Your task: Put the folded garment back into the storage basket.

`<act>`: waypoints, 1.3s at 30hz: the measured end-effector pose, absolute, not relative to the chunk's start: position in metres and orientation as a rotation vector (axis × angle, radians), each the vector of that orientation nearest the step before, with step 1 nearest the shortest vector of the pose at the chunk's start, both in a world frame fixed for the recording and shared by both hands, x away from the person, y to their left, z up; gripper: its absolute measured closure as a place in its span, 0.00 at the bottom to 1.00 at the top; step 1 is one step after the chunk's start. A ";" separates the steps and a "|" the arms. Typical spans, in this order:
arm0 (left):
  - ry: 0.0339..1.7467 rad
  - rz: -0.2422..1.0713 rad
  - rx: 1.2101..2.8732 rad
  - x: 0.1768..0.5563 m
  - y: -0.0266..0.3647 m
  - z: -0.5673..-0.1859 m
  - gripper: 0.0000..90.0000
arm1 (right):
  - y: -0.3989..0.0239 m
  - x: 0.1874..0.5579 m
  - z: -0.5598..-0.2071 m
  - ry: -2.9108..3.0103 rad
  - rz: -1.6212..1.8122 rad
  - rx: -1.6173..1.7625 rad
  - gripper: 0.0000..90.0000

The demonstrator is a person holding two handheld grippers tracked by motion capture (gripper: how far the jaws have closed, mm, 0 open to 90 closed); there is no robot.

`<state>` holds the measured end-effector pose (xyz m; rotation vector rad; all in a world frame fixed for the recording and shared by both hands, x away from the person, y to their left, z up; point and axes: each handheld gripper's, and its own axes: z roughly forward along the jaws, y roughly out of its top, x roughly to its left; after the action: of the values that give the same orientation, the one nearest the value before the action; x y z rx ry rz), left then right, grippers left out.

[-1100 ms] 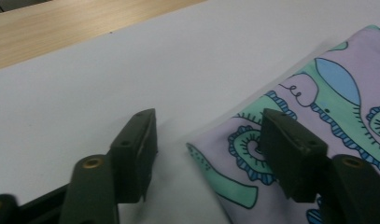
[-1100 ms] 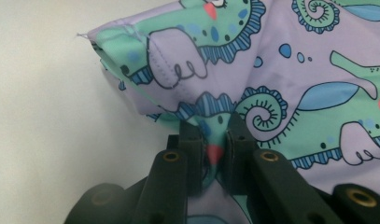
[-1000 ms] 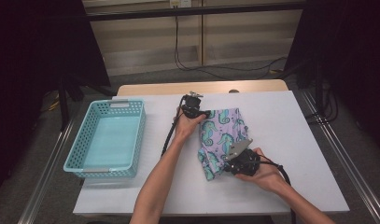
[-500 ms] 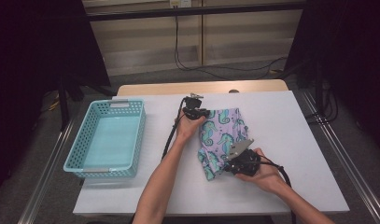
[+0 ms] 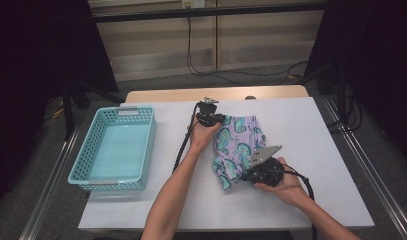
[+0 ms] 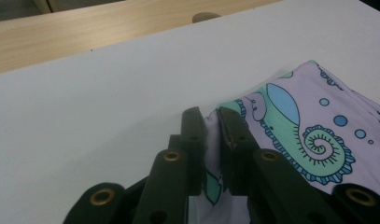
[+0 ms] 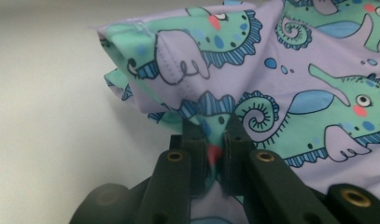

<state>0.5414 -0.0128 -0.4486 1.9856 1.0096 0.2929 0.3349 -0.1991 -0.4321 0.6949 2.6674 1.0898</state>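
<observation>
Pinching a seahorse-print cloth point(image 5: 237, 150) mid-table with both grippers: left gripper point(image 6: 212, 140) clamps its far corner, right gripper point(image 7: 214, 144) clamps a near fold. Probably mid-fold; next likely needs lifting together. Bare table point(image 5: 316, 130) rightward; blue basket point(image 5: 113, 150) at left edge.

Left gripper point(image 5: 209, 117) far, right gripper point(image 5: 261, 171) near, both jaws pinched closed.

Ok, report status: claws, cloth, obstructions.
Left claw shut on cloth, far corner. Right claw shut on cloth, near edge. Cloth bunched on table. Basket off left, nothing in the way.
</observation>
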 end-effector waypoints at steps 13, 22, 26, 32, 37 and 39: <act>1.003 0.274 1.964 0.541 -0.011 -0.439 0.90 | -0.208 0.332 -0.423 2.598 1.181 0.732 0.93; 1.006 0.276 1.967 0.540 -0.014 -0.427 0.91 | -0.211 0.331 -0.415 2.570 1.211 0.731 0.93; 0.986 0.281 1.962 0.538 -0.015 -0.423 0.91 | -0.213 0.330 -0.413 2.551 1.237 0.729 0.93; 0.981 0.289 1.951 0.537 -0.013 -0.416 0.91 | -0.214 0.328 -0.405 2.516 1.289 0.715 0.93; 0.977 0.285 1.958 0.537 -0.008 -0.410 0.91 | -0.212 0.327 -0.401 2.494 1.331 0.719 0.93; 0.968 0.292 1.963 0.537 -0.006 -0.408 0.91 | -0.211 0.327 -0.400 2.495 1.352 0.721 0.93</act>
<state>0.5372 -0.0056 -0.4076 1.9627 0.9676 0.2922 0.3269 -0.2114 -0.4002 0.7214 2.4952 1.3518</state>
